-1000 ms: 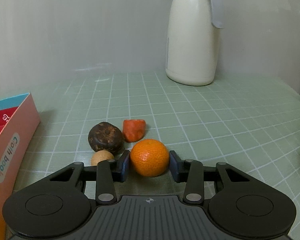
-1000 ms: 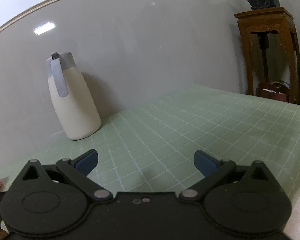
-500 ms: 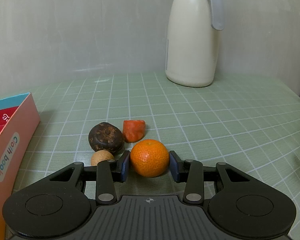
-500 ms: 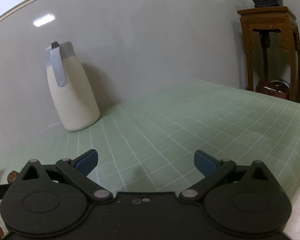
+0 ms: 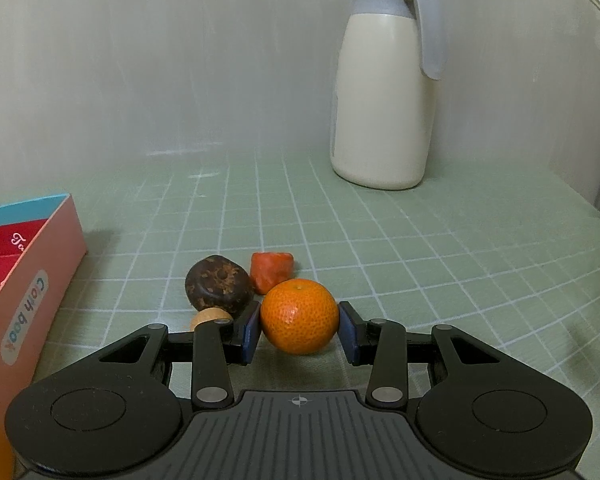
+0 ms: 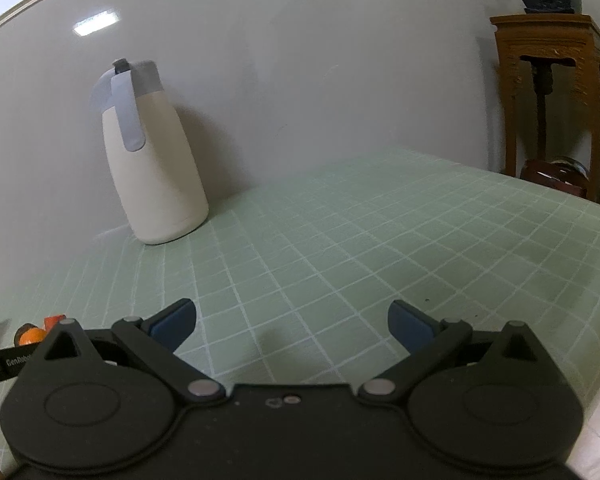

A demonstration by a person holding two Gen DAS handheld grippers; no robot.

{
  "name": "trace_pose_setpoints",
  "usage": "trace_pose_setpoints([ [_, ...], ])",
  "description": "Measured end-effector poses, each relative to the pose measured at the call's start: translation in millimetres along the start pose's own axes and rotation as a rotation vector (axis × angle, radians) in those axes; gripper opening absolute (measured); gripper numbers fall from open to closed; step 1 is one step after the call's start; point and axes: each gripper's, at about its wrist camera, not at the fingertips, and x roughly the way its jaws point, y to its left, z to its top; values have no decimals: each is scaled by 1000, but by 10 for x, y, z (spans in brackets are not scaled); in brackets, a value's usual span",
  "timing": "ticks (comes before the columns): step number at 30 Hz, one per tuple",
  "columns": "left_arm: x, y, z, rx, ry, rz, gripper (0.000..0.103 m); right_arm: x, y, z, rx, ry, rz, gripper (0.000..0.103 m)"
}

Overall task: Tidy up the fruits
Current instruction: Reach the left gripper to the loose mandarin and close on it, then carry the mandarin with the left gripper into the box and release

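Your left claw (image 5: 299, 330) is clamping the round orange mandarin (image 5: 299, 316), just beside the dark brown fruit (image 5: 219, 285); your right claw (image 6: 293, 326) is gaping empty.

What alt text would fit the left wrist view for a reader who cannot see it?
The left gripper holds an orange between its pads, low over a green checked table. Just behind sit a dark brown fruit, a red piece and a small tan fruit; a pink box stands left, a cream jug behind.
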Motion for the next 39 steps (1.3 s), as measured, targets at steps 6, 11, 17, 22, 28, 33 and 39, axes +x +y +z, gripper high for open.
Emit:
trace_pose_setpoints([
  [6, -151, 72, -6, 4, -37, 21, 41, -1, 113, -9, -15, 4, 19, 103],
  [11, -333, 224, 17, 0, -72, 45, 41, 4, 279, -31, -45, 9, 45, 103],
  [17, -548, 467, 57, -11, -114, 89, 41, 9, 515, -86, -88, 18, 83, 103],
  [22, -709, 731, 61, -34, -139, 130, 41, 2, 726, -151, -138, 25, 114, 103],
  [28, -902, 1072, 2, -60, -160, 206, 41, 7, 975, -218, -181, 37, 159, 103],
  [33, -1033, 1376, -99, -78, -160, 293, 41, -21, 1214, -289, -216, 41, 206, 103],
  [39, -1054, 1740, -203, -123, -123, 389, 41, -59, 1448, -352, -249, 43, 263, 103],
])
